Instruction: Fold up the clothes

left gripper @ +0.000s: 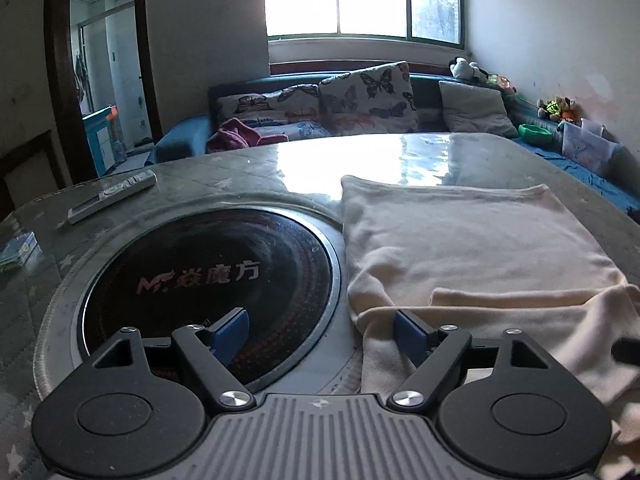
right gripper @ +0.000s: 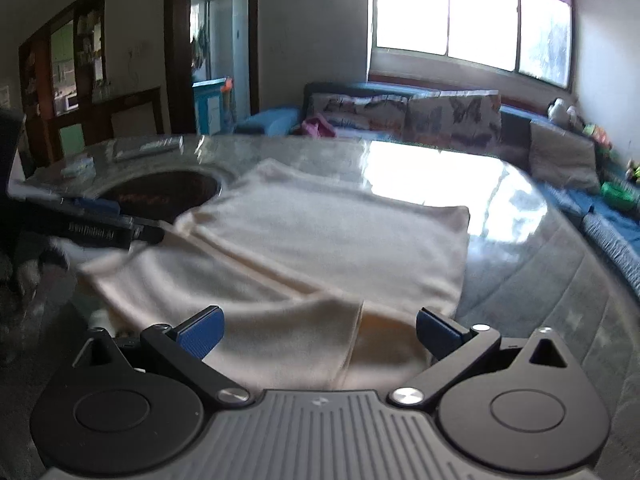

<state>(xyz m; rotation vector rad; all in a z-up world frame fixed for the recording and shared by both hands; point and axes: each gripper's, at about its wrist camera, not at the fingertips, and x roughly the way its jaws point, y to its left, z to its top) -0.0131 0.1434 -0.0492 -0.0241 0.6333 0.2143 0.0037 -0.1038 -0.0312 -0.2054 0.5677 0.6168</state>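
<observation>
Cream garment (left gripper: pixel 472 248) lies spread flat on the glass-topped table (left gripper: pixel 248 160), just beside the round black cooktop (left gripper: pixel 208 280) set into it, with a folded flap along its near edge. The left gripper (left gripper: pixel 322 334) stands wide, nothing pressed between its blue pads, one pad over the cooktop and the other over the cloth's near corner. The right gripper (right gripper: pixel 318 330) also stands wide, empty, over the near flap.

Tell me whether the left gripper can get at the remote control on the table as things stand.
Probably yes. The left gripper is open and holds nothing, and the remote control lies bare on the table beyond the round cooktop, with nothing standing between. The cream garment lies off to the other side.
</observation>
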